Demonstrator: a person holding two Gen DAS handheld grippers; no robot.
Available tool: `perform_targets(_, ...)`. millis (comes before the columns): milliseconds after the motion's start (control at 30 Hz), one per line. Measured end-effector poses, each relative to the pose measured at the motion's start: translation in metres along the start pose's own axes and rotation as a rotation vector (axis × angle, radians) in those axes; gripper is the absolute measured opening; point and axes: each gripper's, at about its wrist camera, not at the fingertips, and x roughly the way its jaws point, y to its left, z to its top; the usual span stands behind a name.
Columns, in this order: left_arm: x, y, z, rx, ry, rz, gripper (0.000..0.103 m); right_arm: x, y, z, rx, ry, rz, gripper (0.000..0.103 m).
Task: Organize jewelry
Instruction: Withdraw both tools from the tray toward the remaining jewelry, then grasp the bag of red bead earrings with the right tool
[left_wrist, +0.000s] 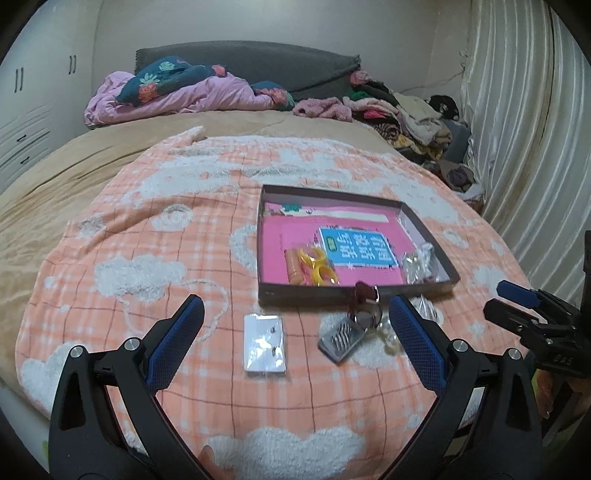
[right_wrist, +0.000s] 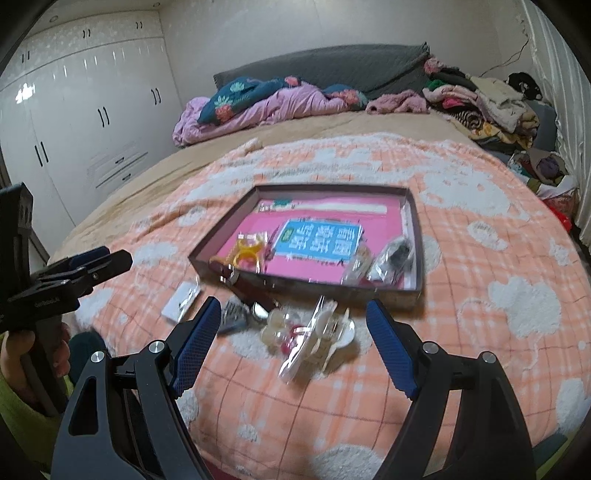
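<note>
A shallow dark box with a pink lining lies on the bed, also seen in the right wrist view as box. Inside it are a bag of yellow and orange rings and a clear bag of jewelry. In front of the box lie a white earring card, a grey comb clip, a brown strap and pearl beads. Clear packets lie beside pearl beads. My left gripper hovers open over the card and clip. My right gripper hovers open over the packets, holding nothing.
An orange checked blanket with white fluffy clouds covers the near bed. Rumpled pink bedding and a pile of clothes lie at the far end. Curtains hang on the right and a white wardrobe stands on the left.
</note>
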Motion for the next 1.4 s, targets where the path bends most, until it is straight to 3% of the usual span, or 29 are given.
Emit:
perform_targets(267,0.004,0.001,-0.016,0.024,0.042,0.004,0.094,0.010,0.001,-0.012,-0.008,0.044,-0.008,0.077)
perform_targets(400,0.008,0.002,-0.023,0.036,0.065,0.010,0.094,0.016,0.000,-0.017,0.007,0.070,0.003,0.070)
perform_targets(833,0.029,-0.011,-0.051,0.106,0.161,-0.033,0.093,0.049,0.001,-0.033,0.055,0.177,0.073,0.024)
perform_targets(1267,0.062,-0.034,-0.053,0.173,0.204,-0.077,0.063,0.070,-0.013,-0.029,0.131,0.195,0.071,0.025)
perform_targets(1400,0.072,-0.045,-0.051,0.220,0.211,-0.085,0.063,0.075,-0.013,-0.025,0.130,0.192,0.065,0.025)
